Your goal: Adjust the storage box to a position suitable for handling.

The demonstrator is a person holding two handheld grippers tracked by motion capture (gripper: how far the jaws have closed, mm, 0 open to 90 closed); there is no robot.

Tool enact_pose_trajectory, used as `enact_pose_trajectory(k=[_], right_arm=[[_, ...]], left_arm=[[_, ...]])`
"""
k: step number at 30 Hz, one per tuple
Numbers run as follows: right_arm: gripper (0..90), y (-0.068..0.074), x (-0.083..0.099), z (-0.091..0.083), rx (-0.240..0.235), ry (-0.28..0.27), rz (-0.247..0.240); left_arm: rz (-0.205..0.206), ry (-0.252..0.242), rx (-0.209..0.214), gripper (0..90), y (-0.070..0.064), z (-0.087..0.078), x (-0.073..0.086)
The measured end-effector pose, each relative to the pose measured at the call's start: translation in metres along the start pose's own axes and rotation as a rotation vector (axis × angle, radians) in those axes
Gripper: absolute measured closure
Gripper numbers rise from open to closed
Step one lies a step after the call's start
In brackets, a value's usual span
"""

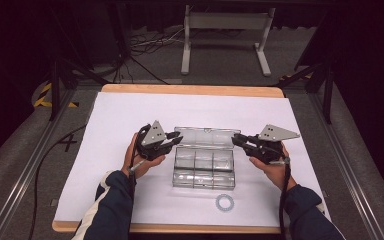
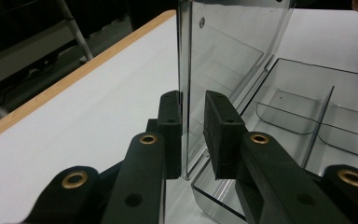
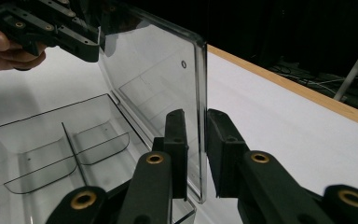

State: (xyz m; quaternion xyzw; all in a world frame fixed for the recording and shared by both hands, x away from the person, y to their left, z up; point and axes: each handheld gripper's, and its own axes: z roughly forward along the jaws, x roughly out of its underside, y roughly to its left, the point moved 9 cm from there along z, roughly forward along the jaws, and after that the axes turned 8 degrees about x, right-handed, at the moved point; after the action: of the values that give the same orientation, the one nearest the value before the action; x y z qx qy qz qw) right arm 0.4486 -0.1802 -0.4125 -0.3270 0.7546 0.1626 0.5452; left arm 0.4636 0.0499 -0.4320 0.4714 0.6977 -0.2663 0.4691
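Observation:
A clear plastic compartment box [image 1: 203, 170] lies at the table's middle, its lid [image 1: 205, 136] standing upright along the far side. My left gripper [image 1: 178, 137] straddles the lid's left edge, jaws on either side with a small gap. In the left gripper view the lid [image 2: 233, 46] rises between the jaws of the left gripper [image 2: 193, 100], beside the empty compartments [image 2: 307, 107]. My right gripper [image 1: 236, 139] straddles the lid's right edge. The right gripper view shows the lid [image 3: 154, 70] between the slightly parted jaws of the right gripper [image 3: 196, 116], with the left gripper [image 3: 74, 42] across it.
A small pale ring [image 1: 225, 202] lies on the white table cover [image 1: 130, 115] in front of the box. The wooden table edge [image 1: 190, 90] runs along the far side, with a white stand [image 1: 225, 30] and cables on the floor beyond it.

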Motion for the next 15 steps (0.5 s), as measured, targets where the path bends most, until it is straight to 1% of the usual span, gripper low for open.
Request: enact_pose_trajectory(k=[1, 4, 5, 6, 7, 8, 9, 13, 15], right_arm=[[79.4, 0.0, 0.0, 0.0, 0.0, 0.0, 0.0], [78.4, -0.002, 0.002, 0.005, 0.01, 0.005, 0.013], [77.5, -0.002, 0.003, 0.008, 0.011, 0.017, 0.011], [77.1, -0.001, 0.005, 0.01, 0.008, 0.028, 0.007], [76.5, -0.001, 0.006, 0.012, 0.015, 0.036, -0.005], [76.2, -0.001, 0.006, 0.013, 0.018, 0.036, -0.002], [76.1, -0.002, 0.005, 0.015, 0.019, 0.031, 0.013], [75.5, -0.004, 0.006, 0.017, 0.021, 0.027, 0.021], [74.9, -0.005, 0.006, 0.02, 0.026, 0.029, 0.027]], left_arm=[[0.0, 0.0, 0.0, 77.2, 0.0, 0.0, 0.0], [-0.022, 0.0, 0.007, 77.0, 0.002, 0.004, 0.003], [-0.02, 0.004, 0.007, 76.9, 0.004, 0.004, 0.004], [-0.027, 0.004, 0.007, 77.0, 0.004, 0.005, 0.004], [-0.028, 0.006, 0.004, 77.0, 0.004, 0.005, 0.004], [-0.029, 0.006, -0.002, 76.9, 0.005, 0.006, 0.005], [-0.027, 0.009, -0.006, 76.9, 0.006, 0.006, 0.005], [-0.049, 0.004, -0.007, 76.9, 0.007, 0.008, 0.007], [-0.057, -0.002, -0.017, 76.5, 0.01, 0.011, 0.008]])
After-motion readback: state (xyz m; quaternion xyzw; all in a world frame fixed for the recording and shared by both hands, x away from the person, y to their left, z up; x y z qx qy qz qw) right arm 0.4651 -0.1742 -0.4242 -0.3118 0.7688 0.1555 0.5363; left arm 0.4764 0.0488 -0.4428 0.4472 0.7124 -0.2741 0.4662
